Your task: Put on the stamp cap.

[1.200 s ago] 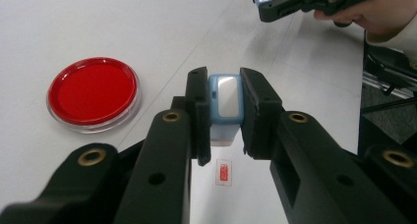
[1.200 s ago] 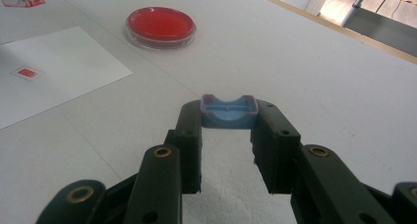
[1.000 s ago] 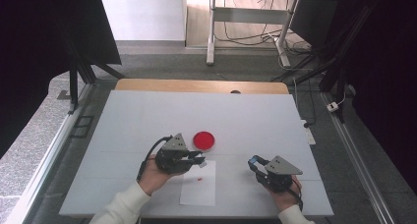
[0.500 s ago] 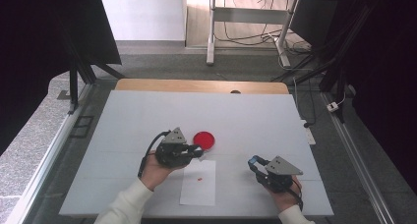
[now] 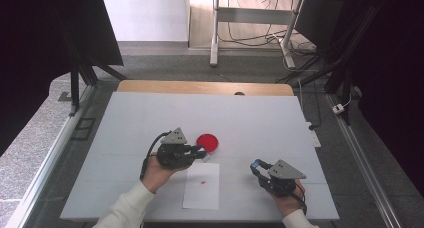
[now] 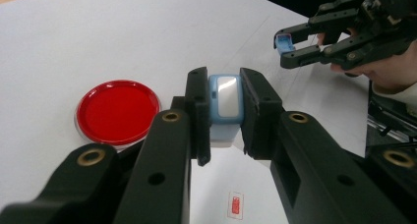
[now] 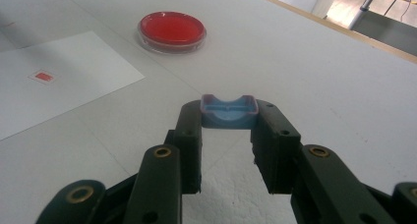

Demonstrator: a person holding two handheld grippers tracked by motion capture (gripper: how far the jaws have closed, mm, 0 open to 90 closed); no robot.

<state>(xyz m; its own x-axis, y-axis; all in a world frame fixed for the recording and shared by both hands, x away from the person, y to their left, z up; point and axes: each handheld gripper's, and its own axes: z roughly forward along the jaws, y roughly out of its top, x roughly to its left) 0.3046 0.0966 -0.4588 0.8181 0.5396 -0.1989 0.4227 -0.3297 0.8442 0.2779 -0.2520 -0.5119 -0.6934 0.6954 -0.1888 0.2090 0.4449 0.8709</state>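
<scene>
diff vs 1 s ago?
The left gripper has moved away from the person, off the paper and up beside the red dish, clamped on its blue stamp throughout. The right gripper, its blue cap, the dish and the paper stayed put.

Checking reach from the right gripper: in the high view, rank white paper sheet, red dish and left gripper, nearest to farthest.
From the right gripper:
1. White paper sheet, just to its left at the table's near edge.
2. Red dish, farther left and deeper on the table.
3. Left gripper, with its jaws tips beside the dish; the two are nearly level, so treat 2 and 3 as a close call.
</scene>
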